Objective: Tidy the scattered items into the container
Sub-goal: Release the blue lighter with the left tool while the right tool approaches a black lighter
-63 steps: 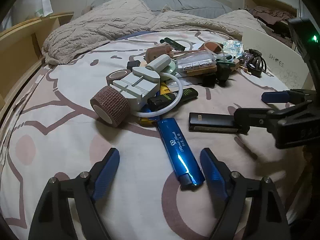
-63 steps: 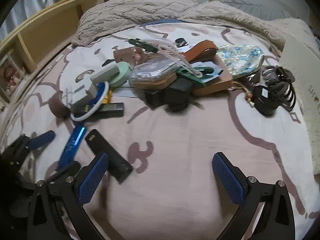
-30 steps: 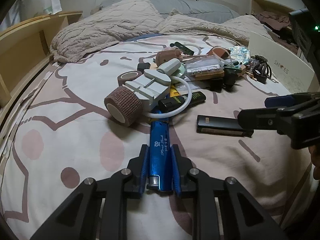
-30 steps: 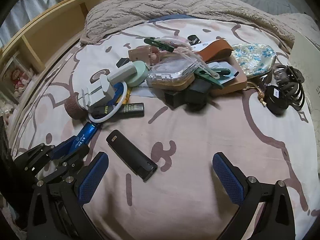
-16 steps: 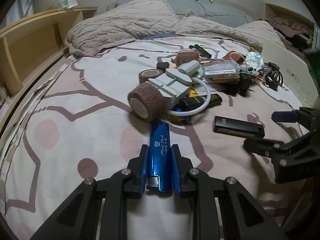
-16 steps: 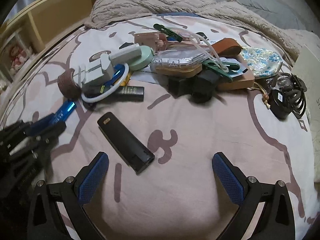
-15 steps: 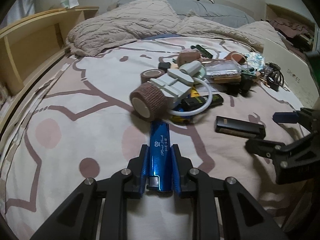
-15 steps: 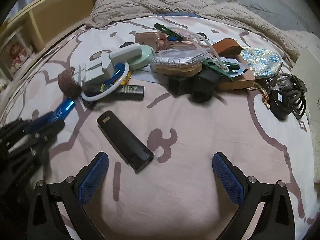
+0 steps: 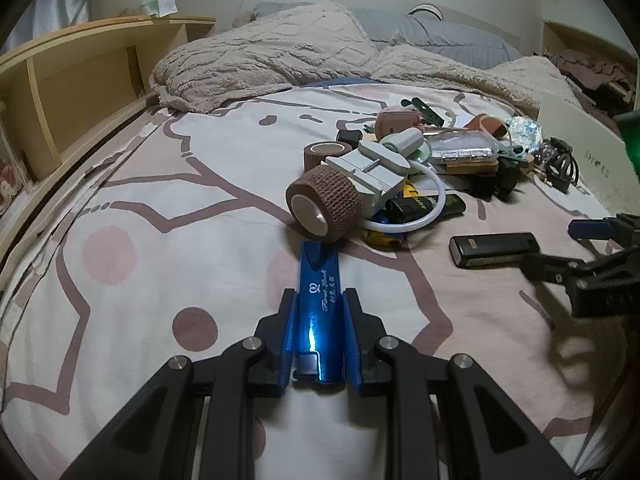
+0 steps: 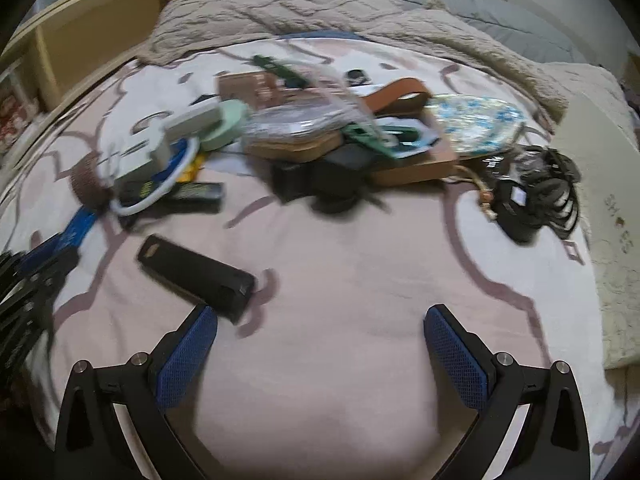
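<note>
Gripping a blue lighter lying on the bed, the left gripper has its fingers clamped on it; lifting straight clears the bandage roll. The right gripper, fingers apart, nears a black case.

The left wrist camera is looking low and close along its tool across the bed, facing the pillows at the top. The right wrist camera is looking down more steeply over its tool. Both are sharing the clutter pile and the black case.
</note>
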The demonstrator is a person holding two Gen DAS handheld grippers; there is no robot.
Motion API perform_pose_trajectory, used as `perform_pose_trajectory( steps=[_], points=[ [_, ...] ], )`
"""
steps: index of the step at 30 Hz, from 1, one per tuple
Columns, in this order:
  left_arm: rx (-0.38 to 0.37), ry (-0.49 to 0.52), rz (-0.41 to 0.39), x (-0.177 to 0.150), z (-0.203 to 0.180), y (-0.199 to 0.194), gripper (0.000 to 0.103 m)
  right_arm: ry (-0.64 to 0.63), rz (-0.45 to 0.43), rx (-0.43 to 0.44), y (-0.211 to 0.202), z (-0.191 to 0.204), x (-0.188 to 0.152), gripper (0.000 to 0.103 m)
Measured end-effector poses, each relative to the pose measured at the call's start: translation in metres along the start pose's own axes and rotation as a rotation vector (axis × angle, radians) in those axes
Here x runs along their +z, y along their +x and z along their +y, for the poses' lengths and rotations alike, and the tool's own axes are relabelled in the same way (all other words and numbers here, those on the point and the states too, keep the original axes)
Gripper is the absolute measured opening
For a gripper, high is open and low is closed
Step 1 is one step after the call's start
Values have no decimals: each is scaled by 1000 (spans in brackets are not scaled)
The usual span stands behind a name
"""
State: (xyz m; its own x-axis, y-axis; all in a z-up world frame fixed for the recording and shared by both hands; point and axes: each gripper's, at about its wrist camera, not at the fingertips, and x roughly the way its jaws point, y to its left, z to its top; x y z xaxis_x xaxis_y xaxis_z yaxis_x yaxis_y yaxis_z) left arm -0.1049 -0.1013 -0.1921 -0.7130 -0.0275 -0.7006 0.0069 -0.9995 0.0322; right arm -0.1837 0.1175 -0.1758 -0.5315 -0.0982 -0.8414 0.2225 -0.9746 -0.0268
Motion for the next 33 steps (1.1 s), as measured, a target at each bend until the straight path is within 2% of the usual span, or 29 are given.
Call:
perform_pose_trajectory(
  steps=[5, 11, 14, 16, 17, 23, 29, 33],
  points=[
    [-11, -38, 1, -5, 7, -6, 23, 35, 6, -13, -2, -5, 0, 103],
    [17, -19, 16, -12, 7, -16, 26, 34, 27, 44, -7, 5, -2, 103],
    [25, -6, 24, -15, 7, -23, 37, 40, 32, 90, -9, 13, -1, 103],
    [25, -11, 29, -18, 10, -26, 56, 42, 39, 115, -8, 19, 1, 103],
    [27, -22, 30, -19, 13, -27, 59, 39, 38, 124, -9, 24, 2, 103],
    [66, -33, 36, -24, 26, -32, 60, 26, 33, 135, -6, 45, 7, 103],
    [137, -61, 38, -18, 43, -26, 61, 57, 32, 114, 0, 48, 10, 103],
    [156, -85, 48, -10, 52, -20, 64, 78, 26, 92, 3, 50, 11, 103]
  ],
)
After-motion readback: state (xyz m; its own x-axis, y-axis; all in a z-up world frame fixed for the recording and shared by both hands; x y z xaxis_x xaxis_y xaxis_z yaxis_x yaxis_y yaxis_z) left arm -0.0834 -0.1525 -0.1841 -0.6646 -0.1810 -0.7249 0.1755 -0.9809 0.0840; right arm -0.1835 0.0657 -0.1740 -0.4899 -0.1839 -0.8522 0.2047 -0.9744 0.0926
